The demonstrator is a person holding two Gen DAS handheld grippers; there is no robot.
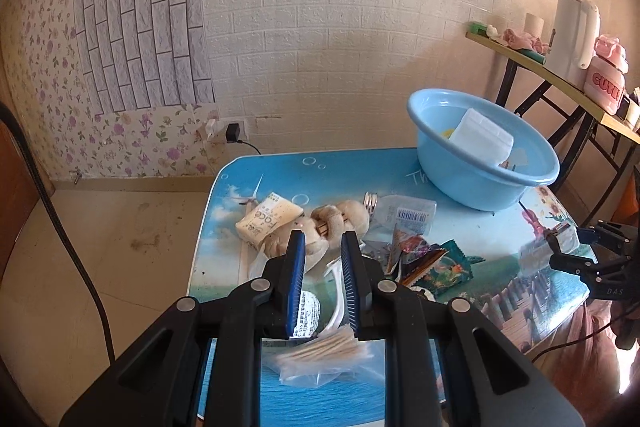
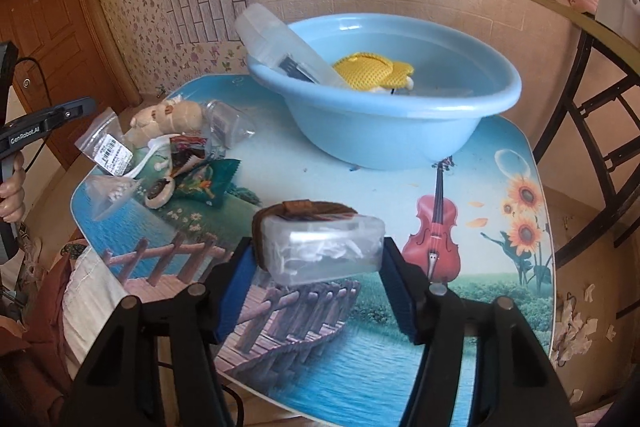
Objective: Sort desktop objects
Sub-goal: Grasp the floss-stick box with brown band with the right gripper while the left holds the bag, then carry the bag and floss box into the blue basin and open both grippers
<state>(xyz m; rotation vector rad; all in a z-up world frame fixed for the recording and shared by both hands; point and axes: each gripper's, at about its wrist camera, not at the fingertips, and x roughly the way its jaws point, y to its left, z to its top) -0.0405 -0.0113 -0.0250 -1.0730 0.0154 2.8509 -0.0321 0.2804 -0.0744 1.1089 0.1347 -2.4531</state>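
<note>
**Two grippers over a cluttered picture table**

The right wrist view shows the right gripper (image 2: 318,259) holding a clear plastic box (image 2: 324,251) between its blue pads, the jaws standing fairly wide with a pad at each end of the box, lifted above the table (image 2: 500,227). Behind it a blue basin (image 2: 384,115) holds a yellow mesh item (image 2: 372,71) and a clear case (image 2: 280,47) leaning on its rim. The yellow item shows clearly only in this view.

The left wrist view shows the left gripper (image 1: 322,275) with its jaws narrow and nothing between them, hovering above a pile: a beige plush toy (image 1: 340,223), a pale packet (image 1: 266,221), snack wrappers (image 1: 432,263) and a bag of cotton swabs (image 1: 320,351). Only this view shows a side shelf (image 1: 540,67) with a white kettle (image 1: 572,35) and a pink jar (image 1: 606,83). At its right edge the right gripper appears with the box.
</note>
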